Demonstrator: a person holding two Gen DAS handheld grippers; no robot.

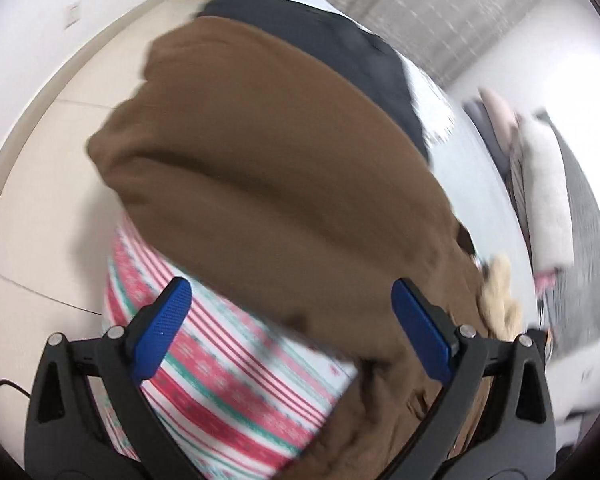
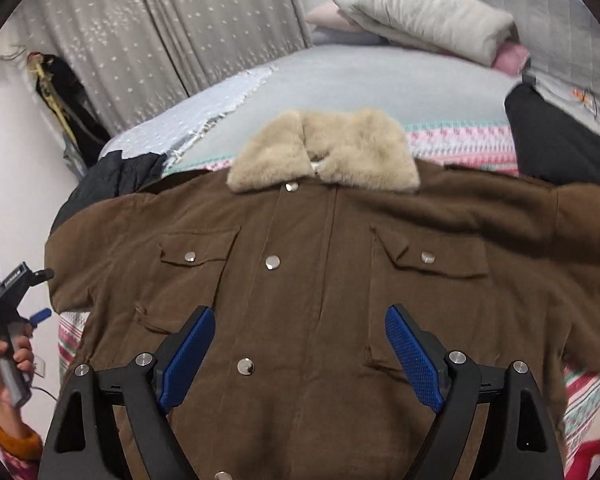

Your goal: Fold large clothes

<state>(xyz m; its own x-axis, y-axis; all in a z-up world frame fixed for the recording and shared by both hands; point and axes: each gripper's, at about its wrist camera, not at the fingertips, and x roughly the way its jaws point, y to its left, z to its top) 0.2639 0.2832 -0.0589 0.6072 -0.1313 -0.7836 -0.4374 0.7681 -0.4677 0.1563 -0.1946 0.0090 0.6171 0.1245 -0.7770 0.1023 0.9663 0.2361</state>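
Brown jacket (image 2: 320, 280), no legible label

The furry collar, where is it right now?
In the right wrist view, the beige fur collar tops the brown jacket, centre frame, lying on the striped blanket.

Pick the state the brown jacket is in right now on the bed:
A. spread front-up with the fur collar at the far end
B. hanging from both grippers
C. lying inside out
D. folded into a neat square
A: the brown jacket lies front-up, snaps and chest pockets showing, fur collar farthest away.
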